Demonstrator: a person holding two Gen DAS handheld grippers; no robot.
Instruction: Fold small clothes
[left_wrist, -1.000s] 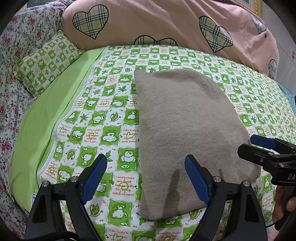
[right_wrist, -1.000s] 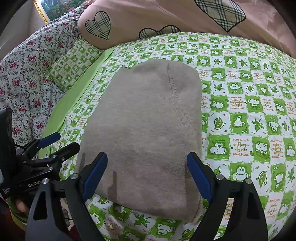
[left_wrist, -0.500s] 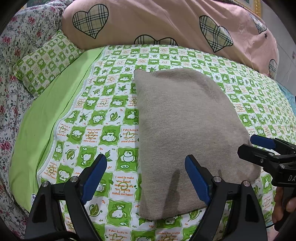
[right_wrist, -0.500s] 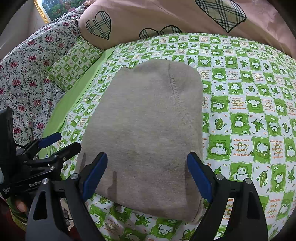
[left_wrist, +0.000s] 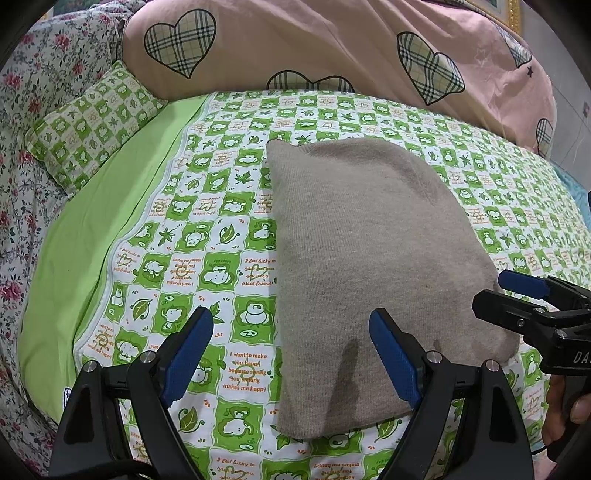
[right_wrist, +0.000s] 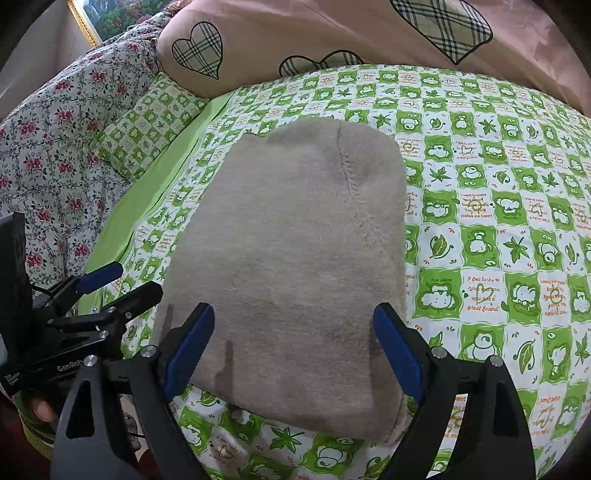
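A beige knit garment (left_wrist: 369, 258) lies flat as a folded rectangle on the green-and-white patterned bedsheet (left_wrist: 207, 266); it also shows in the right wrist view (right_wrist: 295, 266). My left gripper (left_wrist: 291, 354) is open and empty, above the garment's near left corner. My right gripper (right_wrist: 293, 347) is open and empty, above the garment's near edge. The right gripper also shows at the right edge of the left wrist view (left_wrist: 517, 295), and the left gripper at the left edge of the right wrist view (right_wrist: 114, 284).
A pink quilt with plaid hearts (left_wrist: 332, 48) lies along the far side of the bed. A small green checked pillow (left_wrist: 88, 125) and a floral quilt (right_wrist: 55, 147) lie to the left. A plain green sheet strip (left_wrist: 103, 229) borders the patterned sheet.
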